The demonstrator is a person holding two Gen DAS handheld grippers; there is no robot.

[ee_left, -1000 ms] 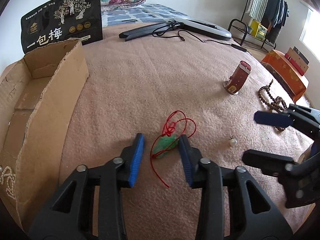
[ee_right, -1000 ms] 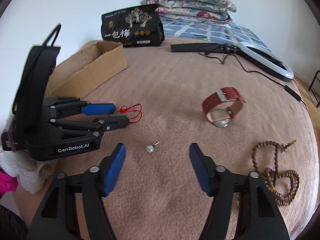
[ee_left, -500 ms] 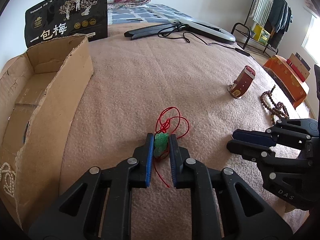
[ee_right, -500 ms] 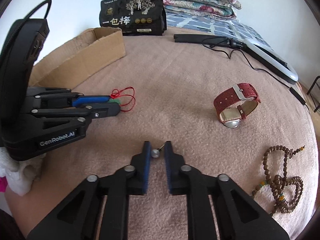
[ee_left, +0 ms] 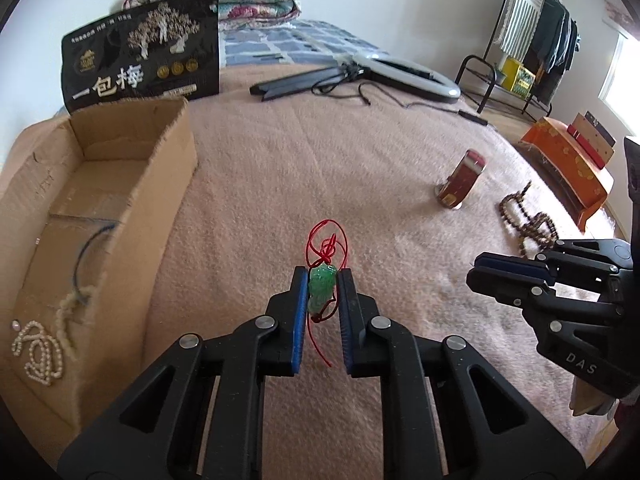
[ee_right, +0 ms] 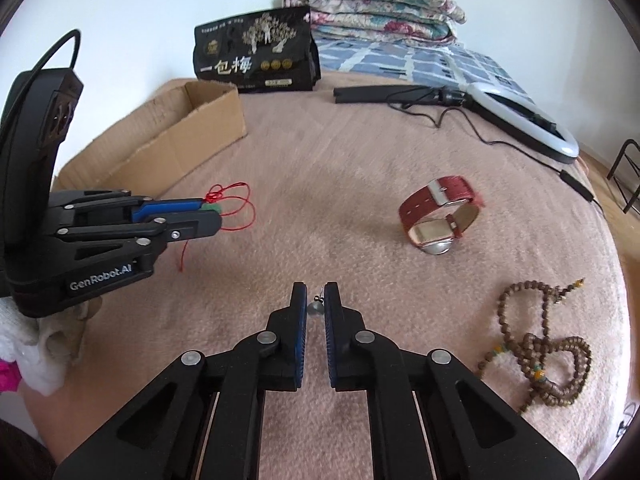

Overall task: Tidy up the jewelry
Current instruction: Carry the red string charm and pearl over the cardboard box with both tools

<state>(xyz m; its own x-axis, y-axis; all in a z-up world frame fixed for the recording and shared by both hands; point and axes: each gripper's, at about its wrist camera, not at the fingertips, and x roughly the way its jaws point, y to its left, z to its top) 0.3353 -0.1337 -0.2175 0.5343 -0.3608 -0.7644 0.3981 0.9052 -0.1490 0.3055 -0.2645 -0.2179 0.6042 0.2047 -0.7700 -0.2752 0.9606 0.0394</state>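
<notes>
Now pendant (ee_left: 321, 285) btwn L fingers (ee_left: 299, 312)

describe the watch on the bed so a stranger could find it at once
On the pink-beige blanket covering the bed, look to the right of the middle, between the white ring light and the string of brown wooden beads. The red-strapped wristwatch lies there on its side, strap buckled into a loop: the only red band with a silver case.

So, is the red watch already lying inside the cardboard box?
No, the red watch stands on the pink blanket, well apart from the cardboard box.
</notes>
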